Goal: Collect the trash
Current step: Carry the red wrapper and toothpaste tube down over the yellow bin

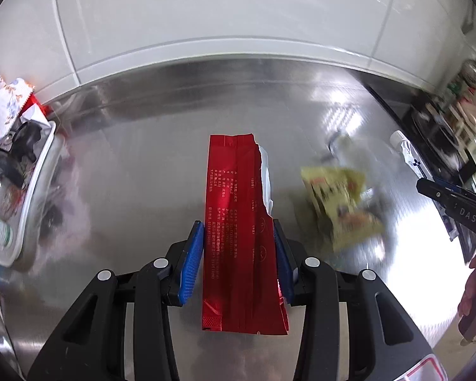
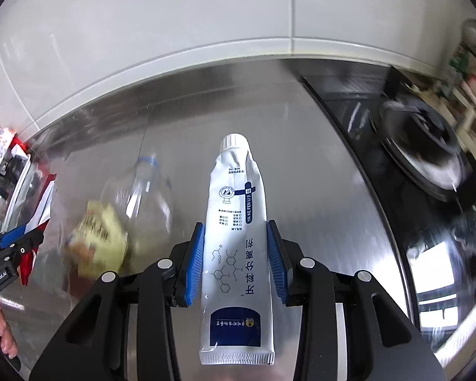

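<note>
While clamped: wrapper [image 1: 238, 222] between claw [image 1: 239, 254] pads.

Yellow packet [image 1: 339, 203] motion-blurred, print unreadable. Clear bottle [image 2: 142, 197] smeared, outline vague. Bin [image 1: 38, 171] cut by the left edge, contents too jumbled to tell. Stove [image 2: 428, 158] blurred. Red wrapper [image 1: 238, 222] lower end hidden behind the left claw [image 1: 238, 254].

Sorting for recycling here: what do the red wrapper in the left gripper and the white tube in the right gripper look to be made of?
Red wrapper: looks like thin metallised foil or plastic film, glossy; it shines, creases, and has a torn edge showing a white lining.

White tube: probably soft plastic or laminate, satin finish; the shoulder is dented below a ribbed, likely hard plastic, cap, and the bottom end is crimped flat.
</note>
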`<state>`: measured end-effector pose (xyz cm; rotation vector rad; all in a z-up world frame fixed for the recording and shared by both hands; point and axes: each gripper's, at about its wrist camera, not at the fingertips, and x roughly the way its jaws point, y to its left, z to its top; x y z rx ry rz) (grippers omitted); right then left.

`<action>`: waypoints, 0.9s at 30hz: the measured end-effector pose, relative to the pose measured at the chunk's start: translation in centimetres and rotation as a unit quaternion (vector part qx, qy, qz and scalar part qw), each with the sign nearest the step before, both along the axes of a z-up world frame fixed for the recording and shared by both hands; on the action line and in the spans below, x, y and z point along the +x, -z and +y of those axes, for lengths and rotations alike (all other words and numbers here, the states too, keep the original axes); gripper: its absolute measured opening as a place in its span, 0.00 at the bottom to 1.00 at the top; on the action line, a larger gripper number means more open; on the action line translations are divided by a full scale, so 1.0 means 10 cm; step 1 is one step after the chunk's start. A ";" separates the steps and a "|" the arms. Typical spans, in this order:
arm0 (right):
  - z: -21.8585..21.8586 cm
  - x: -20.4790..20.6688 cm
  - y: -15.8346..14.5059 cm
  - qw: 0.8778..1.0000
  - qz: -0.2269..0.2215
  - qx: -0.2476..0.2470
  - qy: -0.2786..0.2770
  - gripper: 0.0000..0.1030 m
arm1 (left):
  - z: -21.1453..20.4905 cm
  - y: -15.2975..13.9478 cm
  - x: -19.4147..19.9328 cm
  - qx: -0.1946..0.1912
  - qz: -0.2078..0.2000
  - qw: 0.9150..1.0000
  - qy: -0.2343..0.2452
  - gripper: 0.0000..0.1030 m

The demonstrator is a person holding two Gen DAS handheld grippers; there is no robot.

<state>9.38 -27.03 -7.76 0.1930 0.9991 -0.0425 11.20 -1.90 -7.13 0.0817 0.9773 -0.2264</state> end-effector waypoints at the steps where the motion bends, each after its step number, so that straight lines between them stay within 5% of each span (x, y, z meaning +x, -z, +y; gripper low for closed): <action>1: 0.02 -0.12 0.00 1.000 0.001 0.003 0.004 0.38 | 0.00 0.01 -0.05 0.000 0.001 1.000 0.004 0.40; 6: 0.06 -0.61 0.00 1.000 0.002 0.013 0.011 0.37 | 0.07 0.03 -0.39 0.004 0.002 1.000 0.021 0.40; 27: 0.00 -1.16 -0.14 0.999 -0.015 0.027 -0.009 0.37 | 0.09 -0.02 -1.07 0.012 -0.003 1.000 0.018 0.40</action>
